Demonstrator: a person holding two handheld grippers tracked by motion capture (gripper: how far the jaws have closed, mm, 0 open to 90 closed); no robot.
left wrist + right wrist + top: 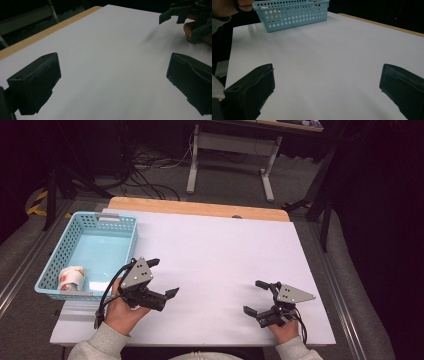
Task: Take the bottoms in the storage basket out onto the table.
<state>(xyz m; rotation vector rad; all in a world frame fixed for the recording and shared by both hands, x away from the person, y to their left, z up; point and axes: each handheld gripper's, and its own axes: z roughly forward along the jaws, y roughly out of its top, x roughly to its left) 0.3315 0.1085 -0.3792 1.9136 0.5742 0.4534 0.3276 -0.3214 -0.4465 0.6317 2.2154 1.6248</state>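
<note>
Across the middle of the scene lies a wide white rectangular tabletop [225, 255] with a strip of pale wood along its far edge, standing over a grey floor strewn with dark cables. On its far left corner sits a light blue perforated plastic basket [122, 227], and inside that, at the near left corner, lies a small white packet with orange-red print [71, 278], with a flat white piece just beside it. Near the front left, close to the basket's near right corner, a hand in a grey sleeve holds the left gripper [164, 277], its two black jaws spread wide and holding nothing. Well apart, near the front right, the right gripper [255, 296] rests low over the white surface, jaws likewise wide apart and empty
</note>
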